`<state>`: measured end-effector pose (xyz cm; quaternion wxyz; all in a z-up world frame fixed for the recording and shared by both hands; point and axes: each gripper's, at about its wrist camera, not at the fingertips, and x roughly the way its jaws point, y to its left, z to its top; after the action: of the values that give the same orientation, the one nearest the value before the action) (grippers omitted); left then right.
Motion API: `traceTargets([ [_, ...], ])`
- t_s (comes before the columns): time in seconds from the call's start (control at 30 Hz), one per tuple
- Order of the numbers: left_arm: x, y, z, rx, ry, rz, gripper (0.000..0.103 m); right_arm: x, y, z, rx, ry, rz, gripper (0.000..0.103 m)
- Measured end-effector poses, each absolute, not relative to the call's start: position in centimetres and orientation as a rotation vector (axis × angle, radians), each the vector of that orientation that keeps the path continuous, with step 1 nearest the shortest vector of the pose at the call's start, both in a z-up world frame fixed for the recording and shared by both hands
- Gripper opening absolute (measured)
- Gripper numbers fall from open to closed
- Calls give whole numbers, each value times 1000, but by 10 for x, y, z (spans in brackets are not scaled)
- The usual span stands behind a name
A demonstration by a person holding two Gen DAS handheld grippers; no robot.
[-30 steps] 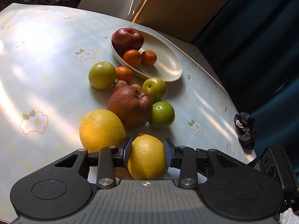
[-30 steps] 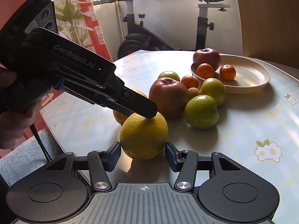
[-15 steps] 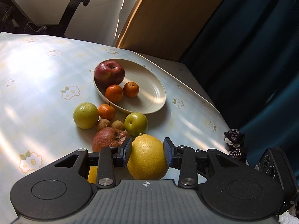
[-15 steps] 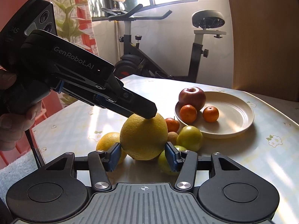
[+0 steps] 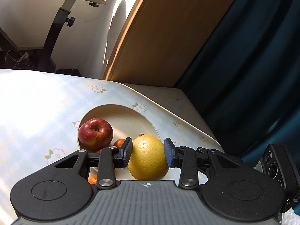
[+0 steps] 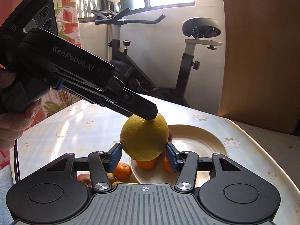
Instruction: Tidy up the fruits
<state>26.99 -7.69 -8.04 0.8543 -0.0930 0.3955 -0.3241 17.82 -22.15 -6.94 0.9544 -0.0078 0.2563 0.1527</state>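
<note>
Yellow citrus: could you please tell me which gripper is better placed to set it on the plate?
Left. The left gripper is clamped on the yellow citrus by the plate holding the red apple; the right gripper only flanks it, contact unclear.

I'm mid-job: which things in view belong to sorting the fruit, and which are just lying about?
Job: yellow citrus, gripped by the left gripper and the right gripper; plate; red apple; mandarins.
Lying about: exercise bike; blue curtain; wooden panel.
</note>
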Motion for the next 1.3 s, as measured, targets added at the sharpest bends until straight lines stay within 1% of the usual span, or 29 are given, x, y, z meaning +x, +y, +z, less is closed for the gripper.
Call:
traceTargets([
  [0.17, 312, -99, -86, -177, 853, -685, 39, 223, -245, -76, -34, 565, 303, 48],
  [0.37, 366, -110, -104, -187, 930, -672, 39, 269, -260, -98, -49, 624, 309, 48],
  [0.6, 395, -104, -130, -219, 1000, -629, 39, 302, -260, -119, -96, 689, 325, 48],
  [0.8, 394, -98, -140, -252, 1032, -597, 39, 319, -254, -130, -123, 715, 333, 48],
  [0.87, 394, -98, -140, -263, 1035, -589, 36, 321, -253, -130, -114, 701, 333, 47],
  [0.97, 398, -91, -139, -287, 1025, -570, 36, 324, -251, -130, -128, 705, 327, 47],
  [1.3, 368, -61, -106, -286, 951, -515, 36, 307, -248, -121, -132, 684, 234, 49],
])
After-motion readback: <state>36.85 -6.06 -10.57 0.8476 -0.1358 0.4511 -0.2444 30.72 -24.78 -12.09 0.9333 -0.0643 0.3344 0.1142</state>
